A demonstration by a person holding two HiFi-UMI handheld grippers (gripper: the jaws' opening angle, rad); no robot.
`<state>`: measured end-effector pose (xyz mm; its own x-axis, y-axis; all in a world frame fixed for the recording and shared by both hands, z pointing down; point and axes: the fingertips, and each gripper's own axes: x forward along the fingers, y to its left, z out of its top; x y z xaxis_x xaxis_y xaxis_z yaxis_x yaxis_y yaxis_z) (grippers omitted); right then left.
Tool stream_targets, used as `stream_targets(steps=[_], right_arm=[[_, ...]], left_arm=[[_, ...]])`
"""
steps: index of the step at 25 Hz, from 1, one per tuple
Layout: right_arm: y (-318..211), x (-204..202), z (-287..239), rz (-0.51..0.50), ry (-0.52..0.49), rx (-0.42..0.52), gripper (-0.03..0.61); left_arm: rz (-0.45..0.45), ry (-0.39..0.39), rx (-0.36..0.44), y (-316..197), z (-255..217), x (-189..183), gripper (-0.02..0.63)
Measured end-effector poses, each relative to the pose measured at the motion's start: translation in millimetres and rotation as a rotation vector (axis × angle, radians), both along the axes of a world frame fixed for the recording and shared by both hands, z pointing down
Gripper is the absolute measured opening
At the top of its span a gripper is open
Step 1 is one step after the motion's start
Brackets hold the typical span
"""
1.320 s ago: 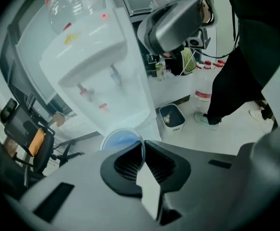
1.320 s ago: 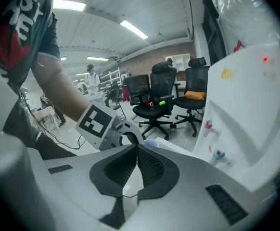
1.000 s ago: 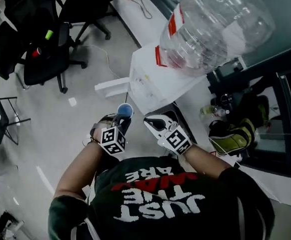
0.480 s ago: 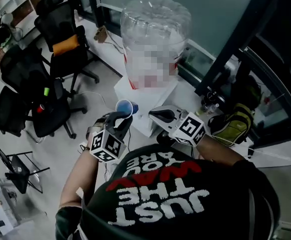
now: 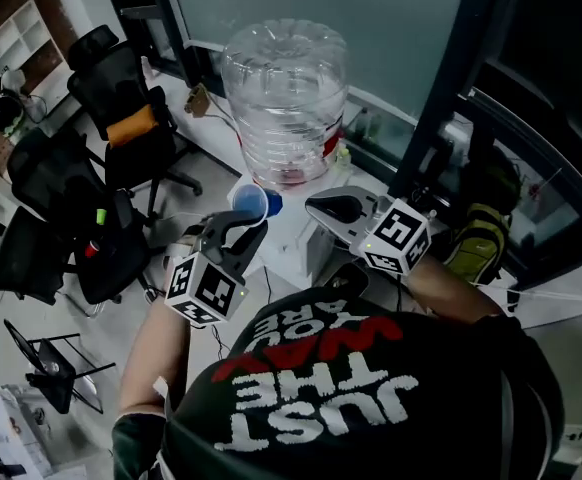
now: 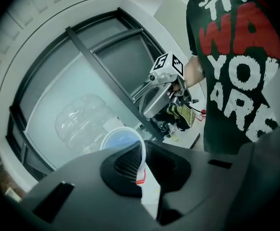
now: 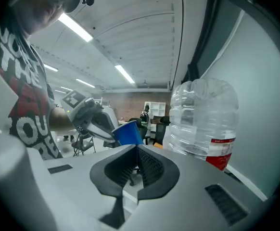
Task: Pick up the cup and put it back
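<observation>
A blue paper cup [image 5: 250, 202] hangs in the air in front of a big clear water bottle [image 5: 285, 98]. My left gripper [image 5: 243, 230] is shut on the cup's wall, and in the left gripper view the white rim [image 6: 141, 153] is pinched between the dark pads. My right gripper [image 5: 333, 209] floats just right of the cup, shut, with nothing between its fingers. In the right gripper view the cup [image 7: 128, 133] and the left gripper [image 7: 89, 117] show beyond the closed jaws, with the bottle [image 7: 205, 121] at the right.
The bottle stands upside down on a white dispenser [image 5: 296, 243]. Black office chairs [image 5: 121, 118] fill the floor at the left. A dark window frame [image 5: 451, 88] and a green and black bag [image 5: 476, 238] lie at the right.
Both grippers have risen, the left one carrying the blue cup up beside the bottle. The head view has tilted up, so the bottle now stands behind the cup.
</observation>
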<state>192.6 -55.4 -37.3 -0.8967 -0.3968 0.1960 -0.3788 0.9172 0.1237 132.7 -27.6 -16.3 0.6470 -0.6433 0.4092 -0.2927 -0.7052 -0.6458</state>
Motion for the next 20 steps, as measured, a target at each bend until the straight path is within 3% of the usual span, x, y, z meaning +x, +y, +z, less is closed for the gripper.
stream_targets(steps=[5,20], right_arm=[[4.8,-1.1,-16.0,-0.001,-0.024,0.023,0.035],[10.8,6.7,-13.2,0.025,-0.014,0.018,0.035]], left_arm=[[0.017,0.001,0.041,3.7,-19.2,5.4,0.028],[0.038,0.003,0.034,8.9,-13.2,13.7,0.028]])
